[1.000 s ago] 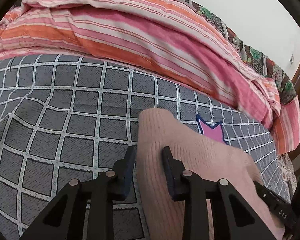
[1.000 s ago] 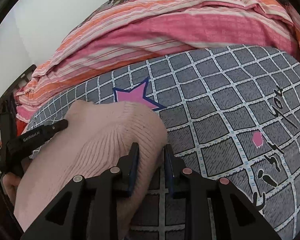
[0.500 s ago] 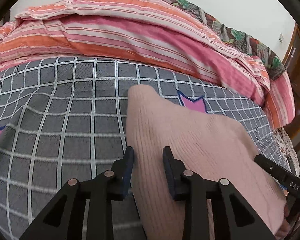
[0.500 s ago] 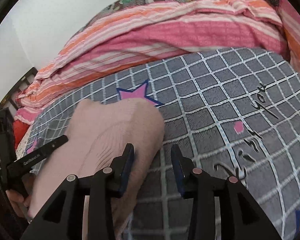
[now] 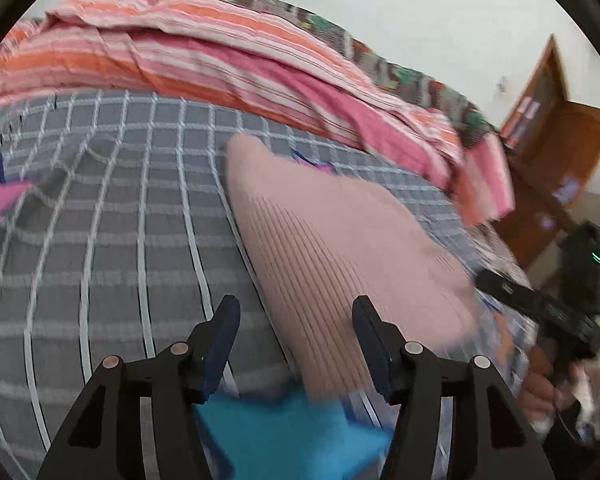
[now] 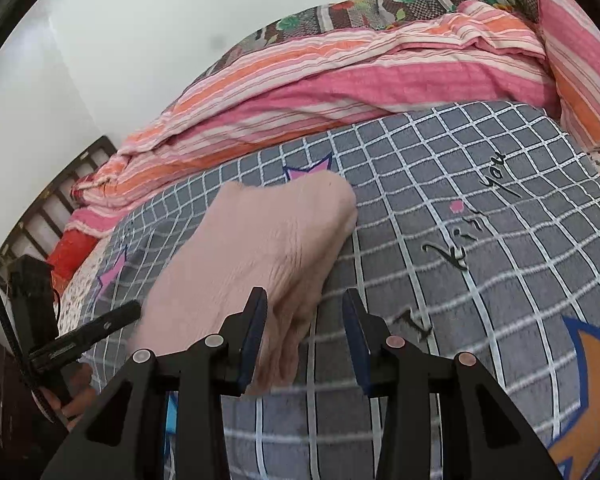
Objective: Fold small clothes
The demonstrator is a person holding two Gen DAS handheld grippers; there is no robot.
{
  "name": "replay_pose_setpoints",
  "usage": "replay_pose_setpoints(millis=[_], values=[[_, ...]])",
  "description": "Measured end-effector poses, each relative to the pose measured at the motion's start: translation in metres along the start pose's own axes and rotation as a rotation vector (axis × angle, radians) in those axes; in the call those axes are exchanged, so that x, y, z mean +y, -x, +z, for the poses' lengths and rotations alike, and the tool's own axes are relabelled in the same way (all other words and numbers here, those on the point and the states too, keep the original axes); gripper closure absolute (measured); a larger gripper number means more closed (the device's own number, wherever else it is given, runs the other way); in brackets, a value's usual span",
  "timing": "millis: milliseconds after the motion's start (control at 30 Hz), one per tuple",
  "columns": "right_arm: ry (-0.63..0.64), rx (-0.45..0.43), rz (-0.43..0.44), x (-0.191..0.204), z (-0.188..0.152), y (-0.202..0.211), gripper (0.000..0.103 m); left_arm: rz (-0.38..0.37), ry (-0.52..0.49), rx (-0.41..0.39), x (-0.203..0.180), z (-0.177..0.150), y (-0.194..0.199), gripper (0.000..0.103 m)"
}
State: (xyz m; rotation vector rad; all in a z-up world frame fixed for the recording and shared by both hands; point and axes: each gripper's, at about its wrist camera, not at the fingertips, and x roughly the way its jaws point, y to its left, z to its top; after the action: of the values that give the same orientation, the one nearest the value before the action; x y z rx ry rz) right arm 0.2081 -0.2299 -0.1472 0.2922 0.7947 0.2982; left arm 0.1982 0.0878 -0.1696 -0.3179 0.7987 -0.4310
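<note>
Both claws apart, nothing clamped: left gripper [image 5: 296, 336] jaws just widened, right gripper [image 6: 306, 328] jaws open. Pink knit garment [image 5: 332, 232] lies flat on the checked bedspread [image 5: 112, 208], long axis toward 11 o'clock from the left claw, which looks nearer; striped blanket [image 5: 220, 64] beyond.

The bed [image 6: 480, 208] wears a grey cover with a white grid, pink stars and black script. On it lies a folded pale pink ribbed knit garment [image 5: 332, 248] — centre of both views, partly over a star. A rumpled pink, orange and white striped blanket [image 6: 340, 80] is heaped across the upper frame — along the cover's far edge.
</note>
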Motion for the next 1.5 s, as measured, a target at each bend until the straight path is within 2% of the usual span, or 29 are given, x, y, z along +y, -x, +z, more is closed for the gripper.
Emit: replay_pose_setpoints(millis=[133, 267, 333, 367, 433, 467, 500, 567, 667, 733, 833, 933, 1033, 1133, 1233, 1300, 1333, 1500], values=[[0.013, 0.027, 0.07, 0.008, -0.013, 0.005, 0.064, 0.078, -0.118, 0.015, -0.019, -0.026, 0.012, 0.047], [0.017, 0.05, 0.084, 0.015, -0.024, -0.006, 0.064, 0.133, -0.143, 0.021, -0.029, -0.031, 0.004, 0.048], [-0.012, 0.061, 0.105, 0.013, -0.027, -0.017, 0.065, 0.17, -0.169, 0.035, -0.033, -0.033, -0.006, 0.056], [-0.031, 0.069, 0.103, 0.012, -0.027, -0.023, 0.07, 0.179, -0.171, 0.046, -0.035, -0.034, -0.012, 0.063], [-0.036, 0.076, 0.119, 0.014, -0.028, -0.031, 0.086, 0.165, -0.157, 0.041, -0.035, -0.04, -0.016, 0.074], [-0.016, 0.078, 0.116, 0.016, -0.027, -0.035, 0.094, 0.148, -0.147, 0.034, -0.035, -0.041, -0.017, 0.084], [-0.001, 0.079, 0.107, 0.017, -0.027, -0.036, 0.094, 0.133, -0.134, 0.035, -0.035, -0.04, -0.019, 0.089], [0.016, 0.044, 0.101, 0.016, -0.023, -0.029, 0.097, 0.119, -0.094, 0.024, -0.034, -0.039, -0.019, 0.092], [0.005, -0.017, 0.106, 0.006, -0.019, -0.012, 0.098, 0.065, -0.035, -0.006, -0.036, -0.039, -0.011, 0.093], [-0.006, -0.007, 0.075, 0.001, -0.018, -0.014, 0.098, 0.044, -0.009, 0.0, -0.039, -0.041, -0.013, 0.093], [-0.011, 0.045, 0.068, 0.002, -0.021, -0.024, 0.097, 0.107, -0.062, 0.004, -0.049, -0.046, -0.018, 0.093], [0.014, 0.078, 0.073, 0.011, -0.025, -0.027, 0.093, 0.094, -0.029, 0.03, -0.036, -0.047, -0.018, 0.092], [0.031, 0.054, 0.066, 0.014, -0.023, -0.02, 0.09, 0.069, -0.025, 0.047, -0.027, -0.047, -0.012, 0.092], [0.026, 0.022, 0.069, 0.014, -0.015, -0.013, 0.085, 0.07, -0.091, 0.023, -0.029, -0.052, 0.006, 0.092], [0.022, -0.02, 0.059, 0.011, -0.006, -0.009, 0.084, 0.061, -0.081, -0.032, -0.027, -0.049, 0.026, 0.082], [-0.002, -0.036, 0.048, 0.008, 0.001, -0.012, 0.084, 0.055, -0.043, -0.069, -0.025, -0.039, 0.031, 0.059], [-0.019, -0.034, 0.047, 0.006, 0.005, -0.017, 0.084, 0.059, -0.023, -0.084, -0.025, -0.03, 0.03, 0.054], [-0.08, 0.026, 0.054, 0.0, 0.014, -0.051, 0.082, 0.086, 0.021, -0.067, -0.031, 0.003, 0.0, 0.053]])
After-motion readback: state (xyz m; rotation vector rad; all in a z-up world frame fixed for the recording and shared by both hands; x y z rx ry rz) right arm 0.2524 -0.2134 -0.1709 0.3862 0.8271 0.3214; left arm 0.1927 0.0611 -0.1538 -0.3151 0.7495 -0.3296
